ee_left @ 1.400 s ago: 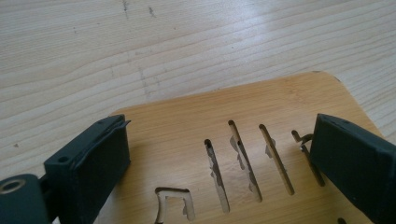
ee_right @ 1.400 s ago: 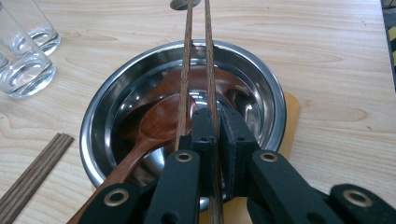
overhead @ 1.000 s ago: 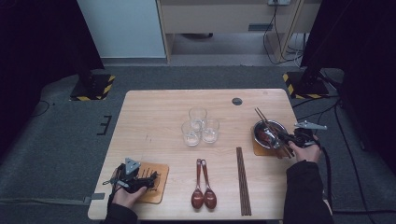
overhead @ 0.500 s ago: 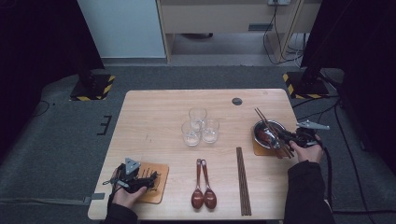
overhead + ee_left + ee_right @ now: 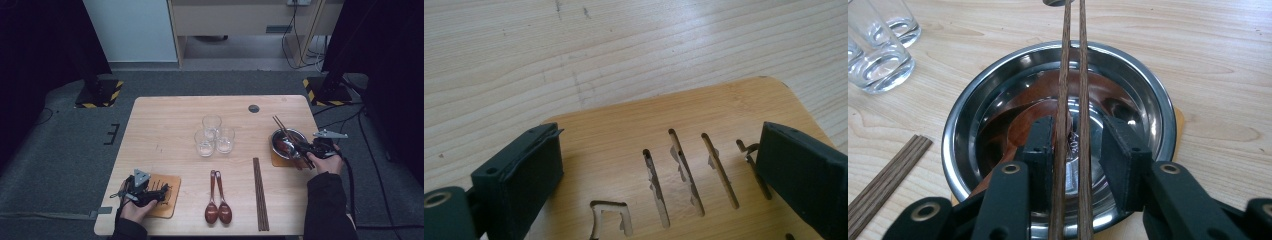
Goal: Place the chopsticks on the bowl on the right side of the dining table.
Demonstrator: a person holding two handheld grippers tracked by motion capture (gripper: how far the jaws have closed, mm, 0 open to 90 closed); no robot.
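A pair of dark wooden chopsticks (image 5: 1068, 60) lies across a steel bowl (image 5: 1153, 90) that holds a brown spoon (image 5: 1013, 120). The bowl (image 5: 276, 136) stands on a coaster at the table's right edge. My right gripper (image 5: 1075, 145) straddles the near end of the chopsticks; its jaws have just been opening, and the right pad stands clear of the sticks. In the high view this gripper (image 5: 295, 148) is at the bowl's near side. My left gripper (image 5: 659, 165) hangs open over a slotted wooden coaster (image 5: 624, 130) at the front left (image 5: 170, 197), nothing between its pads.
Three small glasses (image 5: 212, 135) stand at the table's middle. Two brown spoons (image 5: 217, 200) and a bundle of chopsticks (image 5: 259, 192) lie near the front edge. A round dark grommet (image 5: 254, 108) sits at the back.
The right gripper's jaws have spread a little around the chopsticks. Both hands have stayed where they were.
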